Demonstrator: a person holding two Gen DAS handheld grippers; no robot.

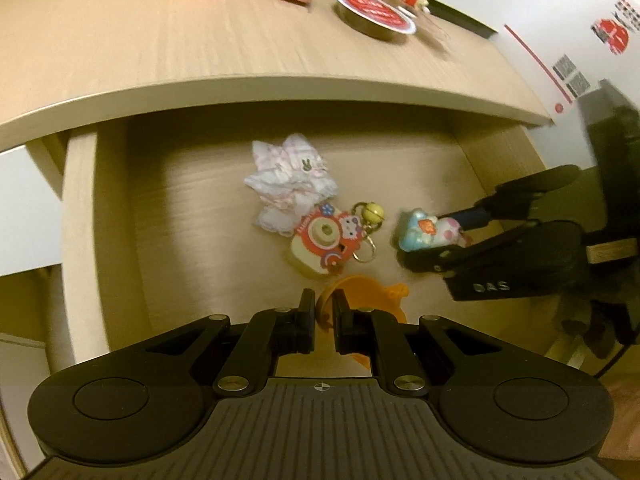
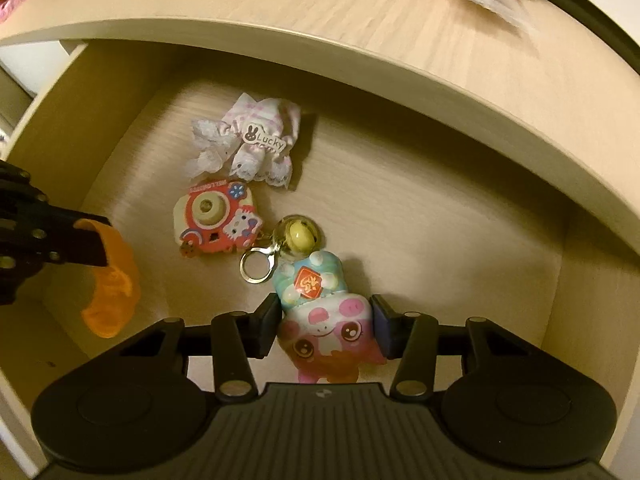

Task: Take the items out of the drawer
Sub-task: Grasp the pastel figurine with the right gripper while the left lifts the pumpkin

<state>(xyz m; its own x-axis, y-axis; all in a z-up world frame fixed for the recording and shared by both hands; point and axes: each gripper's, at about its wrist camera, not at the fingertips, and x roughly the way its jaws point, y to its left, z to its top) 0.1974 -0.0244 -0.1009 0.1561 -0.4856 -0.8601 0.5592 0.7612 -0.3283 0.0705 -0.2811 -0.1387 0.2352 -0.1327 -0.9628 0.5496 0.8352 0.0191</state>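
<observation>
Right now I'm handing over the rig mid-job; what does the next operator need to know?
Left gripper: shut on the orange toy, held over the drawer.
Right gripper: fingers on both sides of the pig toy, which looks gripped.
In the drawer: lace pouch and camera keychain with its bell.
Done: several items already sit on the desk top.
Left: lift out both toys, then fetch the pouch and keychain.
</observation>
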